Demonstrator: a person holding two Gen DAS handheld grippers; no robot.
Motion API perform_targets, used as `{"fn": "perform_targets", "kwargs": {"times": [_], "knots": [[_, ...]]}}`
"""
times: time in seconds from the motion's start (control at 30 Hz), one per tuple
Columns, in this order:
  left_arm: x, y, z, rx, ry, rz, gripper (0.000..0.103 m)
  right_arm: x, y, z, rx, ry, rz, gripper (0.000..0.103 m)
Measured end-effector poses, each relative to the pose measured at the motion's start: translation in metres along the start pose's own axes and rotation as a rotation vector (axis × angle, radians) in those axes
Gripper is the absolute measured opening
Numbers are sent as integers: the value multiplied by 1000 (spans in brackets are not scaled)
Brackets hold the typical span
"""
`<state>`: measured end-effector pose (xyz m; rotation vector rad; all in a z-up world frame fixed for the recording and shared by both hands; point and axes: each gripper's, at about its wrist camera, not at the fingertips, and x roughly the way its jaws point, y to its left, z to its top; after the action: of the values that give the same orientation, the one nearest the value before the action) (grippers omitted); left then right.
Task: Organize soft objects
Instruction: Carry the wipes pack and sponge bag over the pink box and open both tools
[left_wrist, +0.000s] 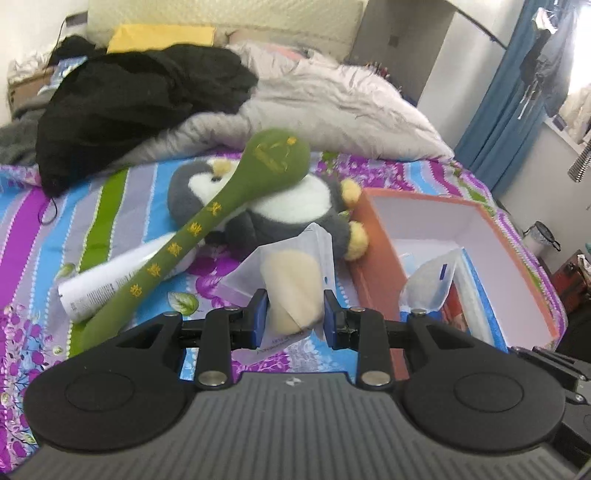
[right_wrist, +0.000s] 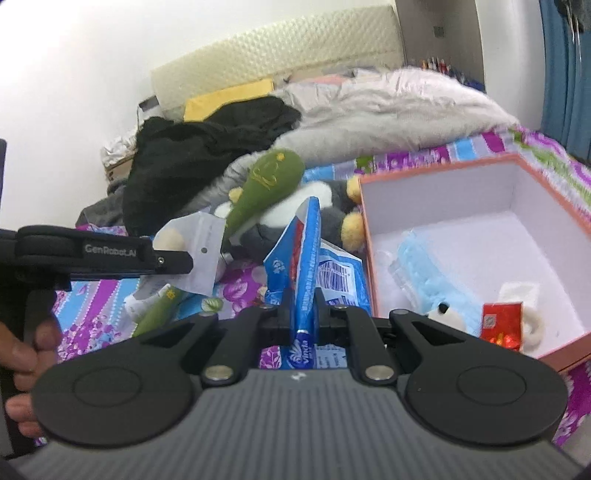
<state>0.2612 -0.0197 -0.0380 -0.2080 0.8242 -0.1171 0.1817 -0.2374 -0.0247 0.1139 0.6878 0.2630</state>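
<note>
My left gripper (left_wrist: 294, 314) is shut on a clear bag with a beige soft toy (left_wrist: 291, 280), held above the bed; the same bag (right_wrist: 192, 243) and the left gripper (right_wrist: 173, 263) show in the right wrist view. My right gripper (right_wrist: 303, 314) is shut on a blue tissue pack (right_wrist: 304, 258), lifted left of the orange box (right_wrist: 476, 162). The box (left_wrist: 373, 236) holds a light-blue plush (right_wrist: 428, 266), a red packet (right_wrist: 502, 325) and a white soft item (right_wrist: 532, 325). A grey penguin plush (left_wrist: 280, 206) and a green plush stick (left_wrist: 207, 229) lie on the bed.
A white tube (left_wrist: 122, 280) lies under the green stick. A black garment (left_wrist: 140, 107) and a grey quilt (left_wrist: 332, 103) are piled at the far side of the striped floral sheet (left_wrist: 29, 229). A blue curtain (left_wrist: 517, 103) hangs at right.
</note>
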Motion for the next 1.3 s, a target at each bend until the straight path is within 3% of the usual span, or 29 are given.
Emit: {"fn": "perform_targets", "kwargs": {"times": [0.27,0.5,0.93,1.3], "knots": [[-28,-53,18,53,-59,-52,35,-39,-23,26,-17,-84,-19,12],[-28,-115,24,85,-82,-133,36,-61,-68,42,-7,-123,-108,12],[64,-209,7,170,88,-175,36,-31,-170,24,105,0,-211,12],[130,-224,-1,183,199,-158,37,8,-206,6,152,96,-201,14]]}}
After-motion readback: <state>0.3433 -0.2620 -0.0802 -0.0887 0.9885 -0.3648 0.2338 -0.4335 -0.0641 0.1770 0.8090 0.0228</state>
